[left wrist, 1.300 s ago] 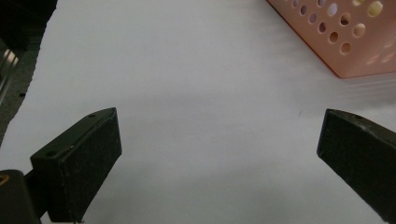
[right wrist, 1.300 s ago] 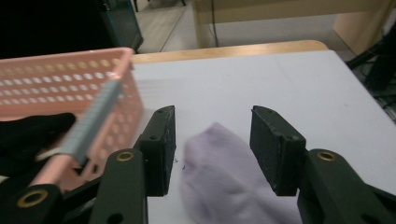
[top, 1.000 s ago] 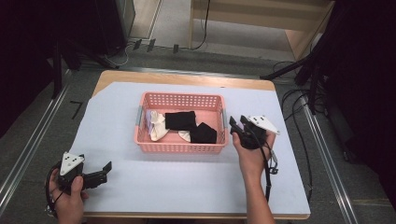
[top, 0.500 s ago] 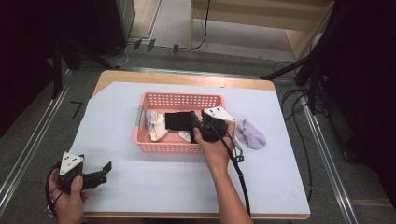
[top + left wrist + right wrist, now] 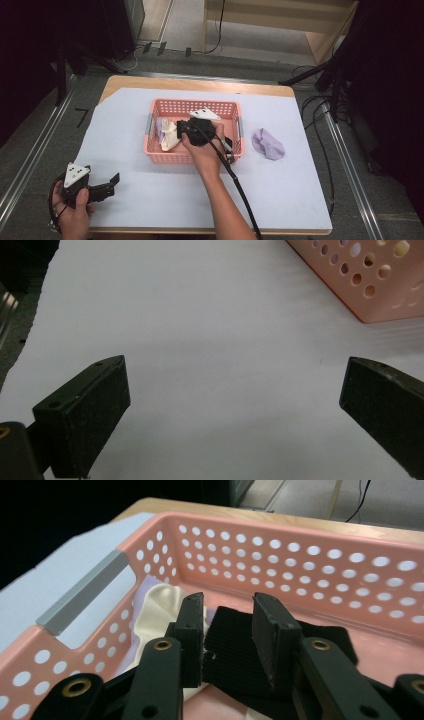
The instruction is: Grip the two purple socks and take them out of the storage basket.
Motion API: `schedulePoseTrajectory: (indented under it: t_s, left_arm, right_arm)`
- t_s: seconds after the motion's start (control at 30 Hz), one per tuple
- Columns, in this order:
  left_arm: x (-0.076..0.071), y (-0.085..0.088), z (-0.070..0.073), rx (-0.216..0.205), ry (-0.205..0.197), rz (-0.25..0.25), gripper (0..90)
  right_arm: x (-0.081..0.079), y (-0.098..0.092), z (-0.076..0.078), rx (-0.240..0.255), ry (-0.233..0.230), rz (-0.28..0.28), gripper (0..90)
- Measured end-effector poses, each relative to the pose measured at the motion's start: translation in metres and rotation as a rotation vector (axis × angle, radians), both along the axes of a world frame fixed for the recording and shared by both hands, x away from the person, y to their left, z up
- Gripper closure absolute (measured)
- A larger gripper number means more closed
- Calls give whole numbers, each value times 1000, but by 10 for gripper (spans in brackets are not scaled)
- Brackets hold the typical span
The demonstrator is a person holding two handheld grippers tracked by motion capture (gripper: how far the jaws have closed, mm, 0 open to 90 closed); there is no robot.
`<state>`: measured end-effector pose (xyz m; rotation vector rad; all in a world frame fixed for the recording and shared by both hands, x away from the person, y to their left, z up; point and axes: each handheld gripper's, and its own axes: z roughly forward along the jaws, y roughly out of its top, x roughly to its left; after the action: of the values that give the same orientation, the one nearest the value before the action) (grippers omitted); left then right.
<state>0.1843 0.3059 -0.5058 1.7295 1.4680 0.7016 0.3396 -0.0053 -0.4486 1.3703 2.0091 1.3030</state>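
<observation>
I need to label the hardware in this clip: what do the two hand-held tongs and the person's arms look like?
Both are black. The left tongs and the right tongs each carry a grey three-cornered plate on top. The jaws are flat rectangular black blocks with matte pads, mounted on black links with brass-coloured rivets. A black cable trails from the right one along the forearm. No sleeves show on the forearms.
</observation>
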Motion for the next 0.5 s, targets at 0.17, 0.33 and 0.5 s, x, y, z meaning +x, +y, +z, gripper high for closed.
schedulePoseTrajectory:
  t_s: [0.17, 0.33, 0.5]
  left_arm:
    - [0, 0, 0, 0, 1, 0, 5]
    - [0, 1, 0, -1, 2, 1, 5]
    - [0, 1, 0, -10, -3, 2, 5]
  right_arm:
    - [8, 19, -2, -39, 42, 11, 686]
    - [12, 36, -2, -25, 105, 51, 683]
    - [17, 53, -5, -66, 195, 80, 662]
